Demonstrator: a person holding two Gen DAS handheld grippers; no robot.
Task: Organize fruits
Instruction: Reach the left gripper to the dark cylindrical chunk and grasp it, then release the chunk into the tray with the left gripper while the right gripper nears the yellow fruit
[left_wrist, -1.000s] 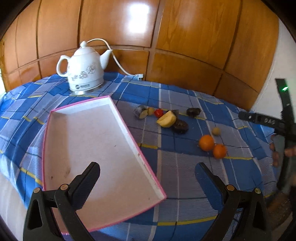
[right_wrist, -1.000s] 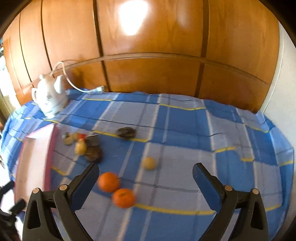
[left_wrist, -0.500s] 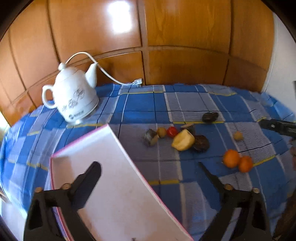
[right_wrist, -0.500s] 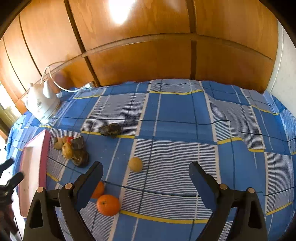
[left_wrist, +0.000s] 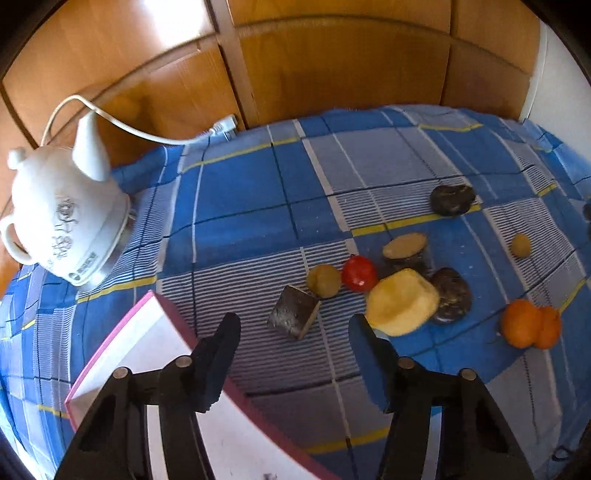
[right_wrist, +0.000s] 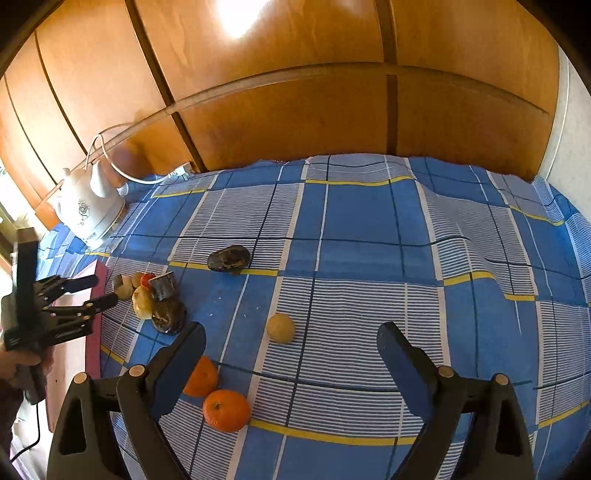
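Several fruits lie on a blue checked tablecloth (left_wrist: 258, 206). In the left wrist view my open, empty left gripper (left_wrist: 293, 360) hovers just short of a dark cut fruit piece (left_wrist: 293, 312), with a small yellow-green fruit (left_wrist: 324, 280), a red tomato (left_wrist: 359, 273), a yellow fruit chunk (left_wrist: 402, 302) and two oranges (left_wrist: 530, 324) beyond. A white tray with a pink rim (left_wrist: 162, 332) lies at lower left. In the right wrist view my open, empty right gripper (right_wrist: 291, 354) sits above two oranges (right_wrist: 226, 410) and near a small round yellow fruit (right_wrist: 280, 328). The left gripper shows there too (right_wrist: 94, 291).
A white electric kettle (left_wrist: 62, 218) with its cord (left_wrist: 147, 134) stands at the back left. Dark fruits (right_wrist: 228, 258) lie mid-table. Wooden panelling (right_wrist: 295, 92) backs the table. The cloth is wrinkled at the right (right_wrist: 498, 258).
My left gripper has moved forward and right from over the tray toward the fruit cluster. My right gripper has shifted slightly; the oranges now lie nearer its left finger.
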